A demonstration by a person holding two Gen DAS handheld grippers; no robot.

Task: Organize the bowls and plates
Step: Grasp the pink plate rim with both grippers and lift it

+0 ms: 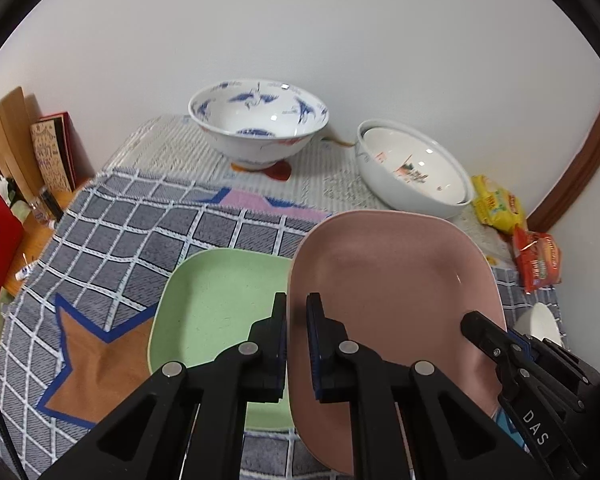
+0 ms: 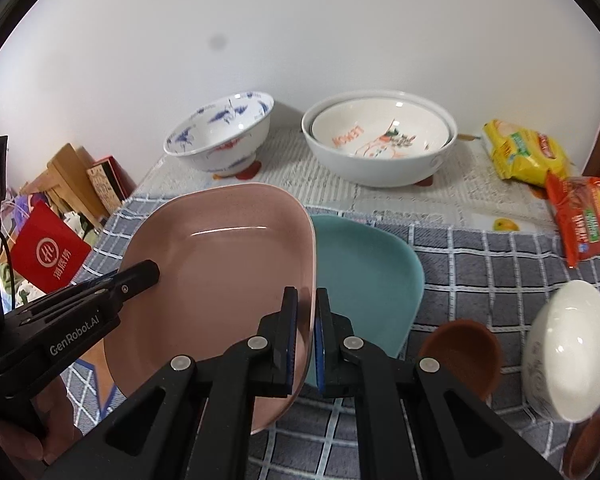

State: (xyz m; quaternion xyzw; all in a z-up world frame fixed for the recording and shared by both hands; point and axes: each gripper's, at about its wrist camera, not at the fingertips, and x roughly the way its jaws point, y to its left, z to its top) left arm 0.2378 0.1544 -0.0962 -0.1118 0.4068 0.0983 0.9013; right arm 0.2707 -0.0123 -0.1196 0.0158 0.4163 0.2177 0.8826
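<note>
the pink plate hangs above the checked cloth, tilted, lifted between the two grippers, with a green plate lying flat on the cloth under its left side and a teal plate under its right. it is a squarish, rounded-corner plate with a shallow raised rim, and it looks like a stiff, smooth, fairly light thing, perhaps melamine or glazed ceramic; the glossy streak on its face suggests it would slide readily between flat pads. the left gripper is pressed together on the plate's left rim, and the right gripper pinches the opposite rim the same way, so each one bites only a thin lip. that is the sensible place to take it, since the middle offers nothing to close on, but with such narrow holds the plate could pivot or slip if one side rises faster than the other.

farther out, toward the wall, a blue-patterned bowl stands on a pale mat, and beside it two white bowls sit nested. these look heavier and breakable. a small white bowl lies tipped at the right beside a brown bowl, and snack packets rest near the edge.
</note>
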